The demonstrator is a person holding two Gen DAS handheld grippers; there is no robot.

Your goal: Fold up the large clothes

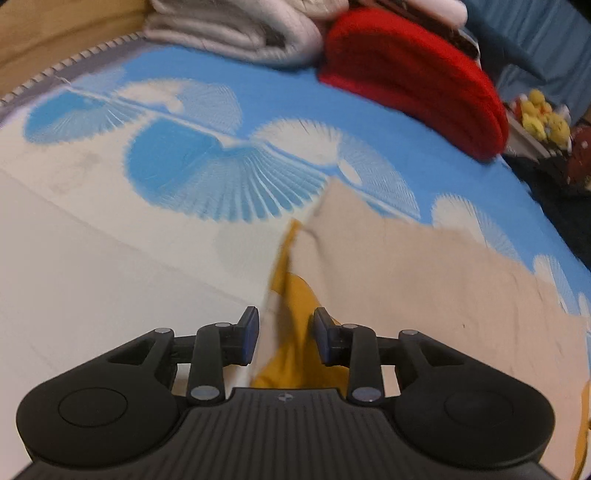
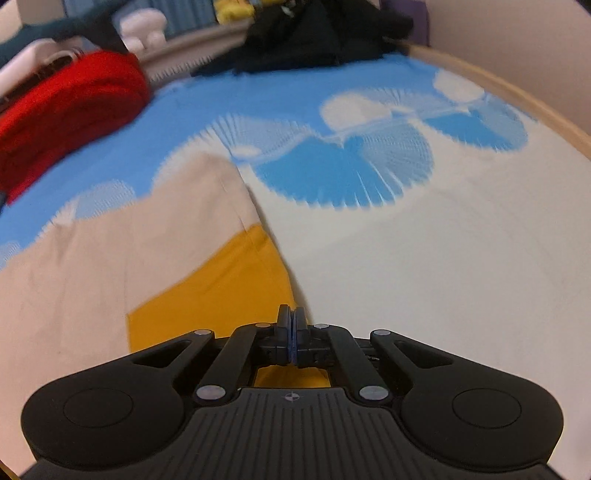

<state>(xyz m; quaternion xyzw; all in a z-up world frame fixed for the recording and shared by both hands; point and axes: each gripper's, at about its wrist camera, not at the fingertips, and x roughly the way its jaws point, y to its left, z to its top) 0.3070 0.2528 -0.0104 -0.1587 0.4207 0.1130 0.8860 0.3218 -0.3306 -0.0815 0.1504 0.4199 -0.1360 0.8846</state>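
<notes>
Just ahead of both grippers, on a bed covered by a blue and white fan-patterned sheet (image 1: 207, 122), lies the task's garment, a large beige and mustard-yellow cloth (image 1: 424, 280), its yellow underside showing along a folded edge. The left gripper (image 1: 284, 338) stands partly open, the yellow fold running up between its blue pads without either pad pressing on it. The right gripper (image 2: 291, 338) is closed tight, pads together; it sits at the garment's right edge, but whether any cloth is pinched there I cannot tell. Beyond the left gripper, farther up the bed, sit a red folded knit (image 1: 413, 77) and a stack of grey-white folded blankets (image 1: 236, 29).

To do this step well, I judge each gripper should take a firm bite on matching corners, the left closing fully on the fold, and both should carry the edge evenly so the layers lie flat and aligned.
</notes>
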